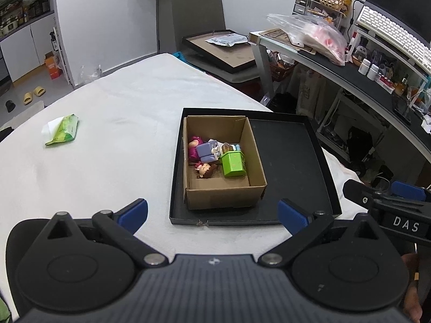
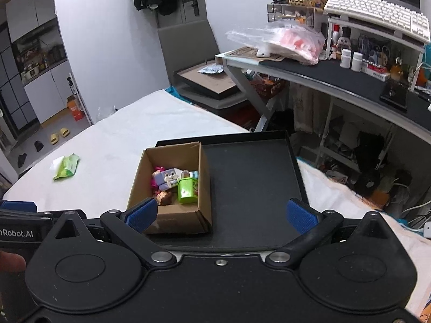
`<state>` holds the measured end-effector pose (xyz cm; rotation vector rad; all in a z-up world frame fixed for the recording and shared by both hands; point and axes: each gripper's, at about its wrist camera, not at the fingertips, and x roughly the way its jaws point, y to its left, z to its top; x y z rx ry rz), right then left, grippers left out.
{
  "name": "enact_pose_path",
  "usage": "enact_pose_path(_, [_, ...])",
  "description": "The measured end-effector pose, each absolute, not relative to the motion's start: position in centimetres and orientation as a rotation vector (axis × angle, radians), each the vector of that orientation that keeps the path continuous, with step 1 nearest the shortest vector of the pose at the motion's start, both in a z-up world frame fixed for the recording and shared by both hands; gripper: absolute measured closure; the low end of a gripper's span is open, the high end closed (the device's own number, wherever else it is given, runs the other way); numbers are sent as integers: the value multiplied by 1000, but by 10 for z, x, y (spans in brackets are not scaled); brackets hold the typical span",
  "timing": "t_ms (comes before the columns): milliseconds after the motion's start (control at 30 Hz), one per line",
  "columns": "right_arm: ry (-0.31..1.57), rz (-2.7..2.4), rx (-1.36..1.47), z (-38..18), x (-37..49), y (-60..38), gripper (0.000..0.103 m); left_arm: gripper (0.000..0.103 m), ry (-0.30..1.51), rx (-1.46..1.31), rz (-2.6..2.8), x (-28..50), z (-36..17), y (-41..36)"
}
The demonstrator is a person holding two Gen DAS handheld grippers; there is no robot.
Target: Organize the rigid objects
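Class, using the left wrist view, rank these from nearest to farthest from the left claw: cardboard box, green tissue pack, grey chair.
1. Cardboard box, just ahead of the left claw, in the black tray.
2. Green tissue pack, far left on the white cloth.
3. Grey chair, beyond the table.

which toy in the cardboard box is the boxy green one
The bright green block toy at the right side of the brown cardboard box; its neighbours are a lavender cube-shaped bunny toy and a brown-haired doll figure.

Toys (image 1: 215, 158) in box (image 1: 256, 158), on tray (image 1: 291, 161)
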<state>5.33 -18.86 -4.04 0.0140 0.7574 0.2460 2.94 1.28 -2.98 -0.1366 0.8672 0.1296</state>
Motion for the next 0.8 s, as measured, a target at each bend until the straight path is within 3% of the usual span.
enact_pose_path(800, [755,238,-13,-40,51,-187,0,1,869,-111,143,28,-34,12])
